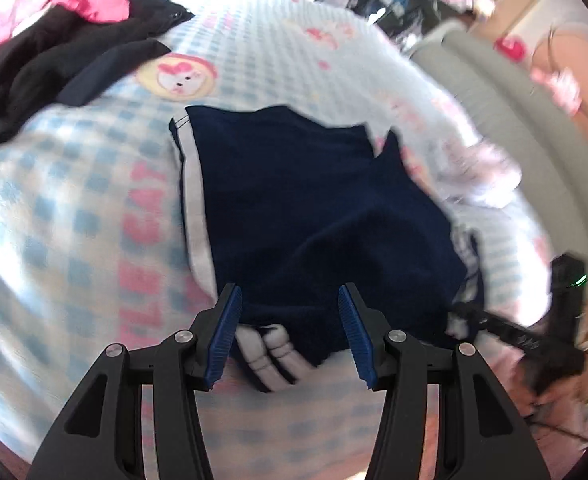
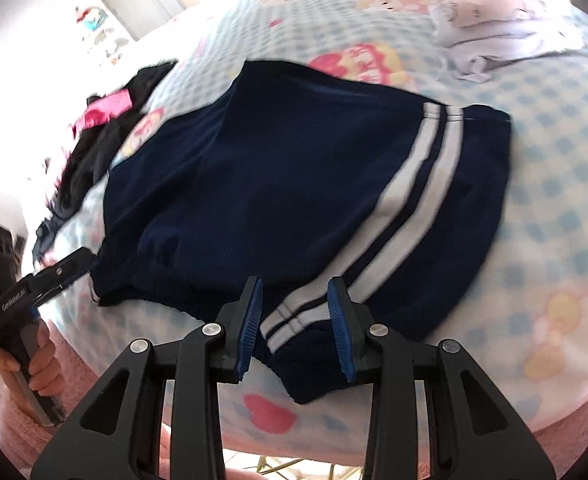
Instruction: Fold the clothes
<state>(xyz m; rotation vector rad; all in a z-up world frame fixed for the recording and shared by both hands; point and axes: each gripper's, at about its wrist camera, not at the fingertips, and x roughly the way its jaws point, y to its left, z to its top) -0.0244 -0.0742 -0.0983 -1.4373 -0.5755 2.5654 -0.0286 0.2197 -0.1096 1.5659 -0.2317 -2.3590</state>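
Navy shorts [image 2: 294,184], white-striped, flat on checked blanket [image 2: 553,184] | left gripper [image 1: 290,320] parted | right gripper [image 2: 294,320] parted

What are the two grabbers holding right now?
Nothing. The left gripper and right gripper are both open, each straddling the near edge of the navy shorts lying on the checked blanket.

Pink "CAT" legible on checked blanket [image 1: 94,208]; rest of lettering & gripper logo too blurred.

Left gripper [image 1: 290,322] spread wide; right gripper [image 2: 295,322] likewise — a hand [image 2: 40,364] clasps the left's handle.
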